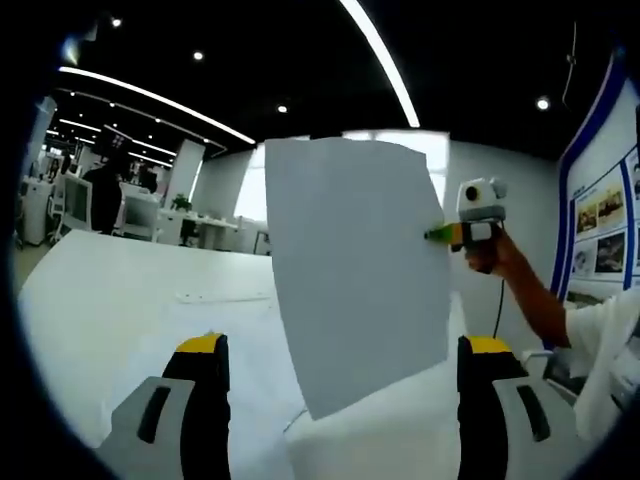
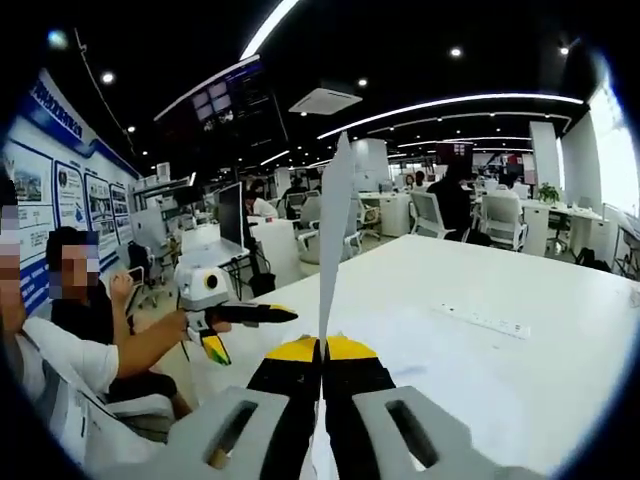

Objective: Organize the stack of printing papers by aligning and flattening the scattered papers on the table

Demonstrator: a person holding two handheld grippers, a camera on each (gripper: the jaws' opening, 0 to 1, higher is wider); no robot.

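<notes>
We find one white sheet of printing paper held upright in the air above the broad white table, not lying on it. In the right gripper view the right gripper has its yellow-tipped black jaws pressed together on the sheet's lower edge; the sheet rises from them edge-on, its long axis running roughly straight up from the jaws.

In the left gripper view the left gripper stands with its jaws spread wide apart and nothing between them. The sheet hangs ahead of those jaws, its flat face turned toward them and its lower corner dipping between the two tips. The right gripper enters that view from the right and pinches the sheet's right edge, so the right hand is the one in contact and the left is merely near.

A white power strip lies on the table well apart from the sheet. We cannot make out a stack of papers with any certainty.

In our judgement the sheet has yet to be laid flat; the coming move depends on turning its upright face down toward the table.
</notes>
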